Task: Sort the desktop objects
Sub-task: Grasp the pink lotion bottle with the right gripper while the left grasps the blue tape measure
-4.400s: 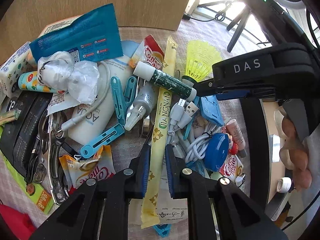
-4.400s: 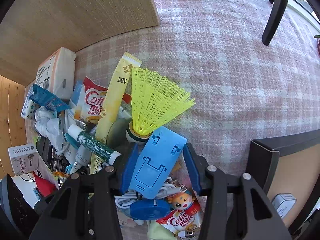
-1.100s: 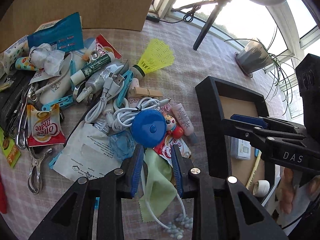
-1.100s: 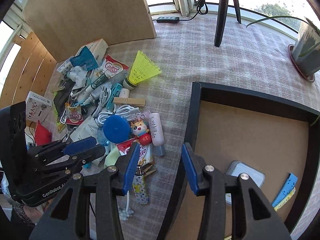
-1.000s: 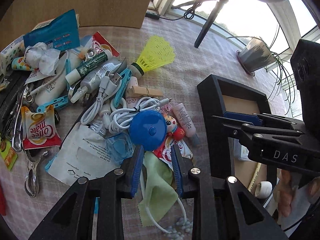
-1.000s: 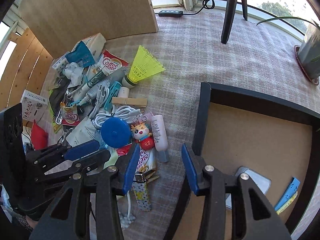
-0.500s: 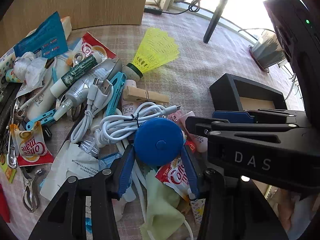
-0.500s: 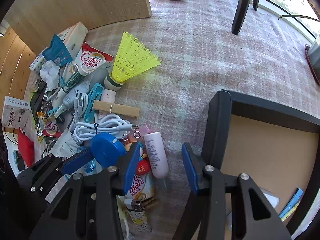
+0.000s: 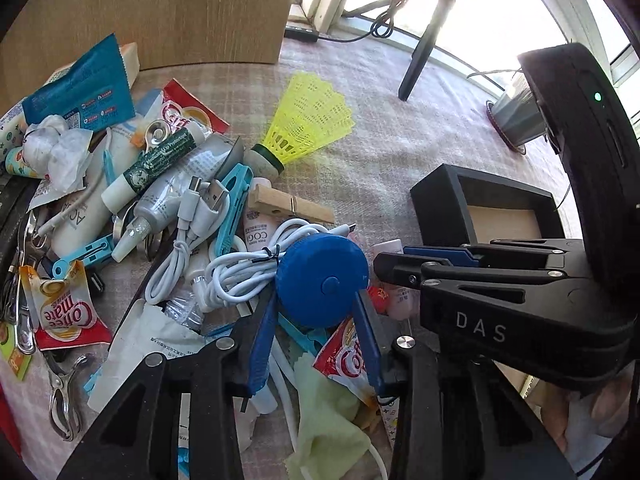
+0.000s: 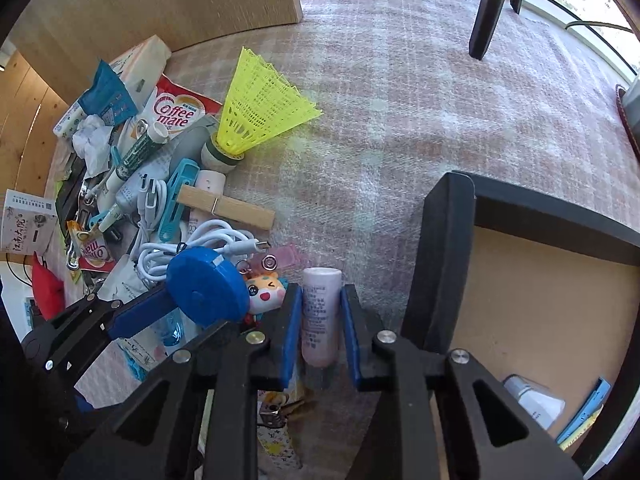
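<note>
I am closing my left gripper [image 9: 316,336] on the blue round case [image 9: 322,280]; its jaws have just been narrowing and are grasping the case's sides at the pile's near edge. My right gripper [image 10: 320,332], at the case's 3 o'clock, is clenching around the pink tube [image 10: 320,314] lying on the desk [image 10: 400,128], jaws just drawn in. The black tray [image 10: 444,264] is sitting at the tube's 3 o'clock.
</note>
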A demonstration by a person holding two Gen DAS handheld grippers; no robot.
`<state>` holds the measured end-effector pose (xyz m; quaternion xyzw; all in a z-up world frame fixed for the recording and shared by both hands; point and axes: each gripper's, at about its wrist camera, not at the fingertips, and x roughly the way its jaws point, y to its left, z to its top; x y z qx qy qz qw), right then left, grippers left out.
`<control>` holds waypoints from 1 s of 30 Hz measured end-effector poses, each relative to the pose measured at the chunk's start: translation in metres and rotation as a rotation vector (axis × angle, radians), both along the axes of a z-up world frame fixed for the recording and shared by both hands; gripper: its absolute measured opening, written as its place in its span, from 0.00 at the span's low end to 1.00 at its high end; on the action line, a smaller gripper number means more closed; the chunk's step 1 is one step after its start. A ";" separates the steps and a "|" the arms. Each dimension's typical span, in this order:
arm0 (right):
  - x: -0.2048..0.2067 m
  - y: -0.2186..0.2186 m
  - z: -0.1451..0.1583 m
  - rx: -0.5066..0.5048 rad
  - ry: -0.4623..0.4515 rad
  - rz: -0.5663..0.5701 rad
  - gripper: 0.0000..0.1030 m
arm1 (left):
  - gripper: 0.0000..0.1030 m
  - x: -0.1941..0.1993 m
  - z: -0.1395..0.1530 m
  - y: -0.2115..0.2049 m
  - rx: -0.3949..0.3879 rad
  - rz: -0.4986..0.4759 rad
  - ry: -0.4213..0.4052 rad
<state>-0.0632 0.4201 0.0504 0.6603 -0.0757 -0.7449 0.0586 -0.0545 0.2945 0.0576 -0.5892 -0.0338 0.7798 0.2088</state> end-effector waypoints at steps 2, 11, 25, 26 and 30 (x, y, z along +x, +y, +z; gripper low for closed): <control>0.002 0.004 0.004 -0.017 0.012 -0.010 0.19 | 0.26 0.000 0.006 -0.002 -0.001 -0.003 0.014; 0.002 0.020 0.010 -0.024 0.020 -0.036 0.19 | 0.35 -0.002 0.004 0.005 -0.009 0.023 -0.003; 0.007 0.027 0.043 -0.008 0.085 -0.043 0.19 | 0.46 -0.001 -0.006 0.031 -0.105 0.019 0.046; 0.009 0.027 0.043 -0.011 0.087 -0.044 0.19 | 0.46 -0.002 -0.007 0.029 -0.098 0.021 0.041; 0.011 0.025 0.047 -0.027 0.105 -0.054 0.19 | 0.46 0.001 -0.003 0.023 -0.082 0.023 0.043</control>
